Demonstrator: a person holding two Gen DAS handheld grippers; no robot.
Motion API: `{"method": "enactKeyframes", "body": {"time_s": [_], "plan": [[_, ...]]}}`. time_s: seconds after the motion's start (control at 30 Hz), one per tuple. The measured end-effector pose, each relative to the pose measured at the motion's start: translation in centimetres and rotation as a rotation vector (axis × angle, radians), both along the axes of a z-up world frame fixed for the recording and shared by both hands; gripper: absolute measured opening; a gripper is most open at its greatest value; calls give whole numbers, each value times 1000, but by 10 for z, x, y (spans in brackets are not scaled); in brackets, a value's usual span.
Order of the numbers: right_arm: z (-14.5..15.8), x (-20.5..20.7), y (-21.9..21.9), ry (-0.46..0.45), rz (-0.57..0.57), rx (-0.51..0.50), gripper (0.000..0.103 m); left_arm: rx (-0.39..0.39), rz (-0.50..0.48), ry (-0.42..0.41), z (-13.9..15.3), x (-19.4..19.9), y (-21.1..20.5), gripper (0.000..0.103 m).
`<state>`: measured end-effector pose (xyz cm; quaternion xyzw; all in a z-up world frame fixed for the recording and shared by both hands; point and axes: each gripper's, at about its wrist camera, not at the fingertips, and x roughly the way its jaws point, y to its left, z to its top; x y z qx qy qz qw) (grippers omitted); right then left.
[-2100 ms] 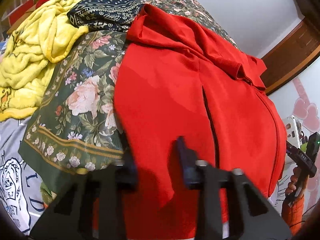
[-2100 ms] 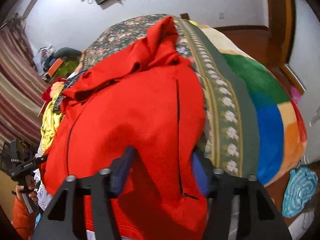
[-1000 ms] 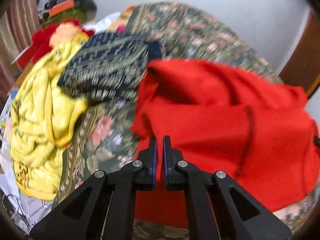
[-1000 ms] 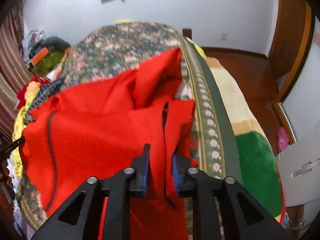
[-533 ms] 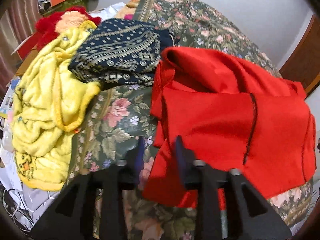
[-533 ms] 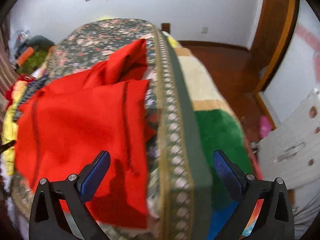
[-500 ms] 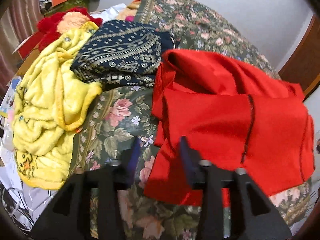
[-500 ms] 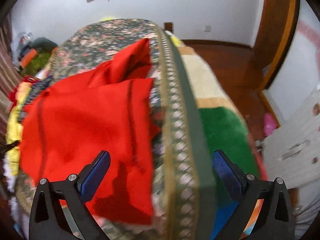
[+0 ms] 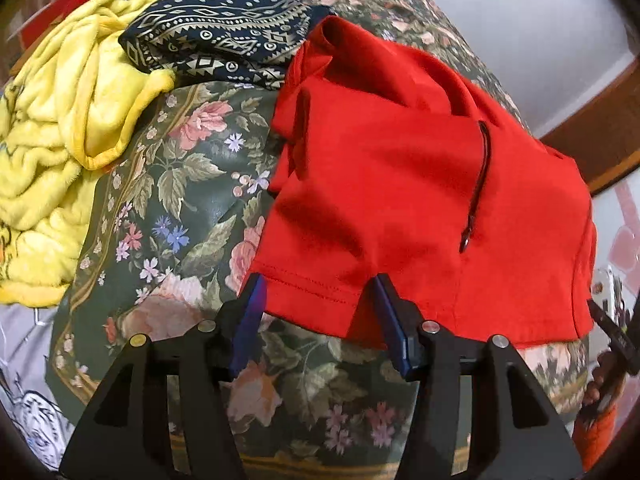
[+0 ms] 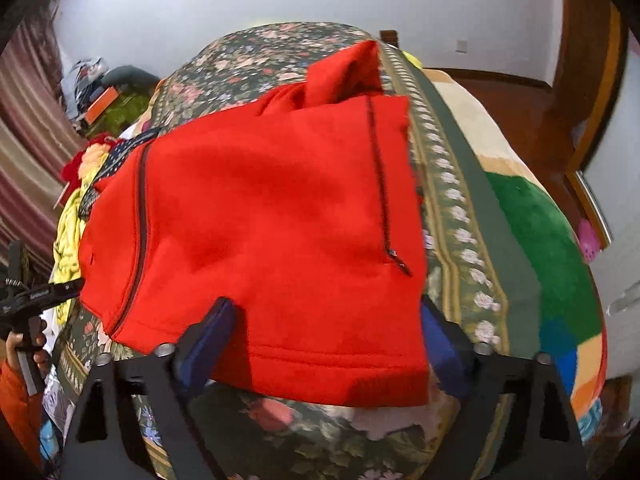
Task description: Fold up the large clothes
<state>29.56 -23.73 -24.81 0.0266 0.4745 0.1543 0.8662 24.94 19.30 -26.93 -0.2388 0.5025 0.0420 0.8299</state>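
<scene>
The red jacket (image 9: 400,184) is lying folded over on the floral bedspread (image 9: 168,200), just beside the navy patterned cloth (image 9: 224,44) and the yellow blanket (image 9: 52,128). Both grippers are spread apart with nothing in them: the left gripper (image 9: 318,312) straddles the jacket's near hem, and the right gripper (image 10: 328,336) sits around its near edge on the other side.

Biggest risk, I reckon: the fold looks loose and lumpy, so if either gripper pinches only the top layer at the hem, the lower layer stays put and the fold slides open. On the right side the jacket lies close to the bedspread's patterned border (image 10: 460,216), so a sloppy drag could pull it over the edge of the bed.

The left view shows the hem stitching and the bunched part by the navy cloth. Only the right view shows both dark zippers (image 10: 380,176) and the colourful blanket (image 10: 540,240) beyond the jacket.
</scene>
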Motion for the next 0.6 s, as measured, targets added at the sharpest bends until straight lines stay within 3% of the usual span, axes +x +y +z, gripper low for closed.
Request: {"method": "enactKeyframes", "body": {"time_s": [0.03, 0.07, 0.1, 0.13, 0.23, 0.3, 0.43, 0.6], "plan": [[1, -2, 3, -11, 15, -4, 58, 4, 3, -11, 0, 1, -2, 53], [3, -2, 5, -14, 27, 0, 49, 12, 5, -17, 0, 2, -4, 51], [5, -3, 7, -9, 45, 19, 31, 30, 0, -30, 2, 3, -8, 39], [7, -2, 8, -5, 56, 33, 20, 43, -25, -44, 4, 4, -14, 18], [13, 0, 16, -22, 79, 43, 15, 133, -72, -59, 10, 8, -29, 7], [19, 3, 19, -40, 85, 46, 14, 169, -85, -78, 16, 8, -35, 6], [38, 14, 19, -81, 86, 75, 12, 177, -69, -143, 40, 10, -30, 6], [71, 40, 18, -132, 89, 113, 12, 184, -52, -281, 92, 23, -23, 6]]}}
